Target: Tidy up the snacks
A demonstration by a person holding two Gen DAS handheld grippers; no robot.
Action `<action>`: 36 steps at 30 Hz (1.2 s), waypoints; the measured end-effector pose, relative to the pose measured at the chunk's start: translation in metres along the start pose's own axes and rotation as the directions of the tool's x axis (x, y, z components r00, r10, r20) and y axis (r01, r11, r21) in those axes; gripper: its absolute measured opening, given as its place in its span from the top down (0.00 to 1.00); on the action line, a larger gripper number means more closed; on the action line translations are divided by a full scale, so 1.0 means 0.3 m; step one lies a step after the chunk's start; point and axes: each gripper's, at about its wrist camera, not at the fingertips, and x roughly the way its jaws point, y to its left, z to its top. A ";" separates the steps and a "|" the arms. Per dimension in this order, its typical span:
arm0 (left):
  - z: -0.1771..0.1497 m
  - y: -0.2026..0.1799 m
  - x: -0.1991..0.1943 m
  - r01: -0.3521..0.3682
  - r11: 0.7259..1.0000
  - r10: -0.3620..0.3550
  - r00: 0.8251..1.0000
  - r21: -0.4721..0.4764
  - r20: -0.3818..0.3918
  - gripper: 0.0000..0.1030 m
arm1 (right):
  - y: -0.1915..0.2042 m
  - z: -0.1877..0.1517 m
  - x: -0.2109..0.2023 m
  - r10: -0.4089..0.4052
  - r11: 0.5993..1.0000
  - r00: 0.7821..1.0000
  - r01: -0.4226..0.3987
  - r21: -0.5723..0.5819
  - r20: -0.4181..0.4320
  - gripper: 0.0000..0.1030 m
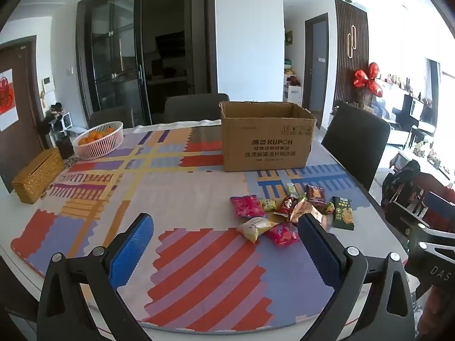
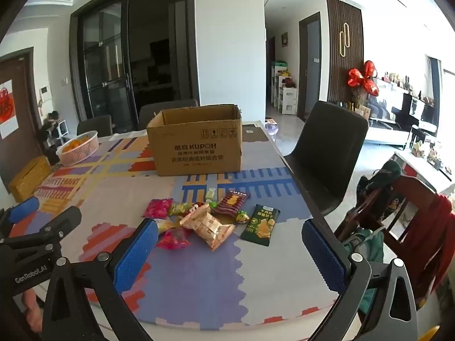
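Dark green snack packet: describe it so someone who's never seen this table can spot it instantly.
Start at the open cardboard box on the patterned tablecloth; the snack pile lies in front of it, toward the camera. The dark green packet lies flat at the pile's right edge, nearest the black chair. It is the only dark green, long rectangular one, printed with yellow crackers; its neighbours are pink, tan, maroon or small.
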 end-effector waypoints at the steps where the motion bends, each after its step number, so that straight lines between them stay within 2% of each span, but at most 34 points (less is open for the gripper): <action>1: 0.000 0.000 0.005 0.004 1.000 -0.004 1.000 0.001 -0.004 0.00 | 0.000 0.000 0.001 -0.001 1.000 1.000 0.001 0.001 -0.005 0.01; 2: -0.003 0.004 -0.002 -0.004 1.000 0.004 1.000 -0.009 0.023 0.00 | -0.001 0.001 0.001 -0.002 1.000 1.000 0.002 0.001 -0.005 0.01; 8: -0.020 -0.001 -0.014 0.020 1.000 -0.020 0.999 0.005 0.027 0.00 | -0.002 -0.001 -0.002 0.005 1.000 1.000 -0.005 0.003 0.005 0.01; 36: -0.007 -0.010 -0.014 0.005 1.000 -0.005 1.000 0.011 0.018 0.00 | 0.002 -0.004 -0.001 0.024 1.000 1.000 -0.024 0.008 -0.001 0.01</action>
